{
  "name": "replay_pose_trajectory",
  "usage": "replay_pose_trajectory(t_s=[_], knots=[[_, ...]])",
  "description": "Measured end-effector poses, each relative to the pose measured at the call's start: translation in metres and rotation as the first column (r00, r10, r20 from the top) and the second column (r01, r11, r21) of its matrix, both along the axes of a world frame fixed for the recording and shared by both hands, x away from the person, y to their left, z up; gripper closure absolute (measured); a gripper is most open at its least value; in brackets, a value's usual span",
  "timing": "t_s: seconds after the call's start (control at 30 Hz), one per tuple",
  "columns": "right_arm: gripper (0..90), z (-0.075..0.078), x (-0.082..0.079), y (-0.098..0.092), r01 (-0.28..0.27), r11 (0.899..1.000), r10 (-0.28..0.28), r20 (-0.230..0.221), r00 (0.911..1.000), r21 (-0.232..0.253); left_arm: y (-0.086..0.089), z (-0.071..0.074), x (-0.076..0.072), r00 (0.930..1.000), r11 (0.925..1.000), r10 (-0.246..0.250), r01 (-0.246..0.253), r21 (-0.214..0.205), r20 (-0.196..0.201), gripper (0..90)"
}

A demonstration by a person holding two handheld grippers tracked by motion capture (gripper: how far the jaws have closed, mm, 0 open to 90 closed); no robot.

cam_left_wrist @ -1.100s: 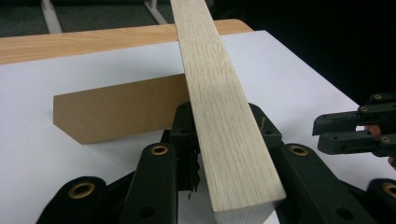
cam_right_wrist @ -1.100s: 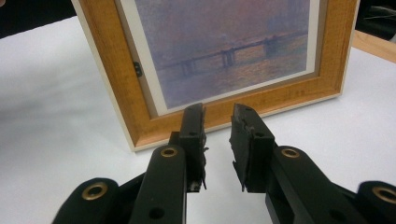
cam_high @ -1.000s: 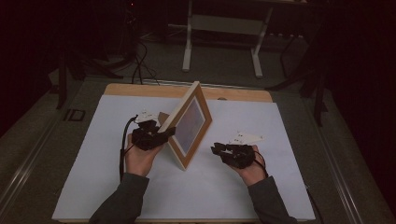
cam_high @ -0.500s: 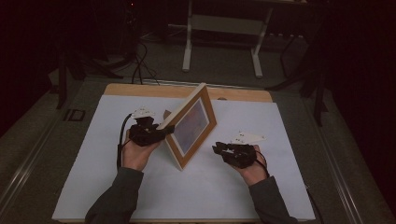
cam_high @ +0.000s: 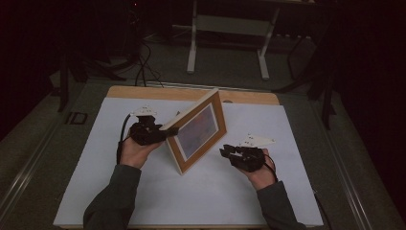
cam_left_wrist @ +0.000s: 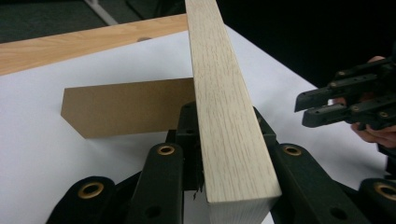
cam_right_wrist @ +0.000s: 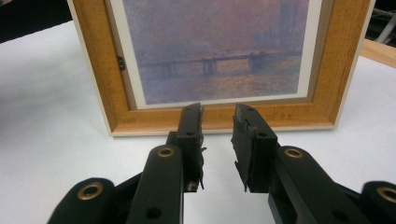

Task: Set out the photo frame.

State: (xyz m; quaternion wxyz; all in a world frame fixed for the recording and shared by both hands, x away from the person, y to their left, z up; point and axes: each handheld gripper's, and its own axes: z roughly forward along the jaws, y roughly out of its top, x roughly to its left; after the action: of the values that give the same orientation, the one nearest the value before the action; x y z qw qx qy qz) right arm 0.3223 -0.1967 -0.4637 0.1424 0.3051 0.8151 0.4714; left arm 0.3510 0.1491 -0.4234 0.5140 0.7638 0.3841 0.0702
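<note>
White sheet [cam_high: 143,191] over wooden table [cam_high: 249,97].

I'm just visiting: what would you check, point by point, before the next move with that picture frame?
1. Left claw clamped on picture frame edge: ok.
2. Frame's bottom edge resting on white sheet: ok.
3. Brown back stand swung out behind the frame: ok.
4. Stand's foot bearing on the sheet: cannot tell.
5. Right claw open, holding nothing: ok.
6. Right claw apart from the frame's front: ok.
</note>
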Motion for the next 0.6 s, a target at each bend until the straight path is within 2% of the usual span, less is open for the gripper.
replay_pose_trajectory(t_s=[0.27, 0.6], knots=[[71.9, 0.000, 0.001, -0.002, 0.009, 1.000, -0.009, -0.001, 1.0000, 0.003, 0.003, 0.003, 0.006, 0.9984, 0.9981, -0.056, 0.055, 0.026, 0.008, 74.0], [71.3, 0.000, 0.001, -0.002, 0.012, 1.000, -0.012, 0.003, 0.9999, -0.002, 0.003, 0.003, 0.012, 0.9918, 0.9917, -0.128, 0.127, 0.019, 0.006, 74.2]])
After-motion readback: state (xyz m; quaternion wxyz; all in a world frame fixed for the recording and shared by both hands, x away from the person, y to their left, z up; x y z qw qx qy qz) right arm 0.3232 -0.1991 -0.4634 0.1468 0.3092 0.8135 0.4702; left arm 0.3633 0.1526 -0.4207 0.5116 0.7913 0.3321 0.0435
